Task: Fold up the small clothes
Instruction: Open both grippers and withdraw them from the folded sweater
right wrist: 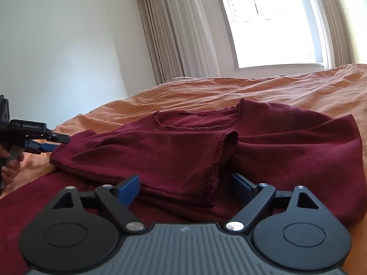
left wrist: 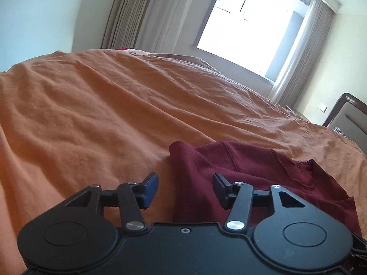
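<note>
A maroon top (right wrist: 275, 142) lies on the orange bed sheet (right wrist: 206, 89), neckline (right wrist: 197, 120) facing away, one sleeve (right wrist: 160, 158) folded across its front. My right gripper (right wrist: 184, 188) is open low over the near part of the top. The frayed sleeve cuff (right wrist: 218, 171) lies between its blue pads (right wrist: 129, 189), which do not press on it. My left gripper (left wrist: 185, 190) is open at the top's left edge (left wrist: 181, 171), with the cloth edge between its fingers and nothing clamped. In the right wrist view the left gripper (right wrist: 58, 142) shows at the sleeve's folded corner, held by a hand (right wrist: 10, 162).
The wrinkled orange sheet (left wrist: 91, 114) spreads far to the left and back. A bright window (left wrist: 247, 23) with pale curtains (left wrist: 137, 13) is beyond the bed. A padded dark-framed headboard (left wrist: 348, 114) stands at the right edge.
</note>
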{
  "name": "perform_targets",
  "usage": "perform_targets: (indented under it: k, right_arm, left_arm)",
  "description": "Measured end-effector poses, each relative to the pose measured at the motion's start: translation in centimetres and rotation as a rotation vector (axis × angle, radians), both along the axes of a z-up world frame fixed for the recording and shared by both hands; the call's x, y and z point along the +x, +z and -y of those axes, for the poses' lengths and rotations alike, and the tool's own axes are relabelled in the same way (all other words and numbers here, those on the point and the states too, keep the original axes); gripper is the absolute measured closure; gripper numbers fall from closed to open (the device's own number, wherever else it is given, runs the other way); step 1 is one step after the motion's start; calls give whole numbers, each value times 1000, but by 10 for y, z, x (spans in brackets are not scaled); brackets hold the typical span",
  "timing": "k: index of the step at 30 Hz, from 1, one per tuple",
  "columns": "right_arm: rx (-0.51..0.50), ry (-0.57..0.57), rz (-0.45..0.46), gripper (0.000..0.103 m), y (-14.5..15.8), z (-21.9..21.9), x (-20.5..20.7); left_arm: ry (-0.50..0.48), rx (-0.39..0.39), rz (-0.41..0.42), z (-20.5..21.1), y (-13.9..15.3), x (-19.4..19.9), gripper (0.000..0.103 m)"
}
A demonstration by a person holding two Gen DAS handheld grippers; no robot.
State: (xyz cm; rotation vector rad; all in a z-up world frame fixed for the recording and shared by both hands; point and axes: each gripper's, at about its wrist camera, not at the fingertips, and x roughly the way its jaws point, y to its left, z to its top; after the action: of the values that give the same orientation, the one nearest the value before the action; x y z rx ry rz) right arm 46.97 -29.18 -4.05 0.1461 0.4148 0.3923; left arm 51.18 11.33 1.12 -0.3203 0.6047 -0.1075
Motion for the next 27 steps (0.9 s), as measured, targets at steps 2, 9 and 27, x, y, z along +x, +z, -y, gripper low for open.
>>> perform_targets:
  k: [2,9,27]
  right_arm:
    - [-8,2,2,10,0,-1,-1]
    - [-20,6,-4,5,-1,-4,1]
    - [-64,3,-102,0,23,9,-51]
  left_arm:
    - [-34,-25,-26,-1,-4,-10,40]
    - [-133,-31,-50,7,-15,-26,75]
    - [25,36,-148,21,4,-47,45]
